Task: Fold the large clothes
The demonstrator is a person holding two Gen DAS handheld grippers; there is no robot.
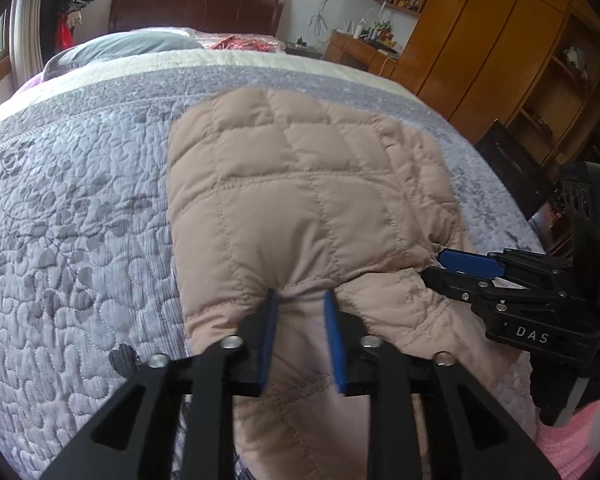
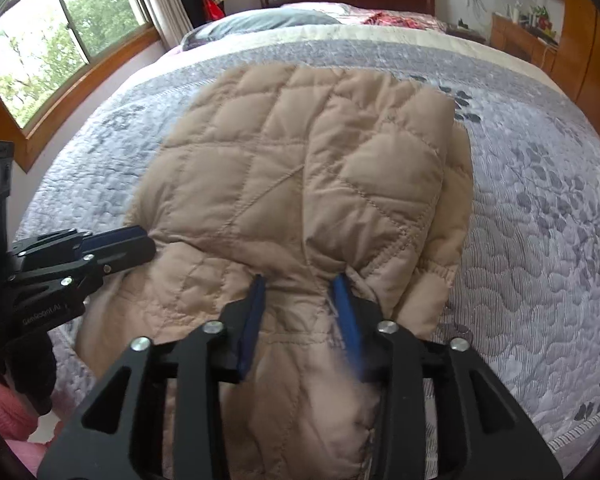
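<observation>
Both claws clamp the near edge of the beige quilted jacket [image 1: 300,184] on the bed [image 1: 80,208]: left claw [image 1: 300,304], right claw [image 2: 300,284].

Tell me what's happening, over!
Left gripper and right gripper both pinching the quilted jacket on the bedspread. Nothing blocking.

Matt quilted beige cloth jacket [image 1: 300,184] on a stitched grey cloth bedspread [image 1: 80,208]; glossy wood wardrobe [image 1: 480,40]
</observation>
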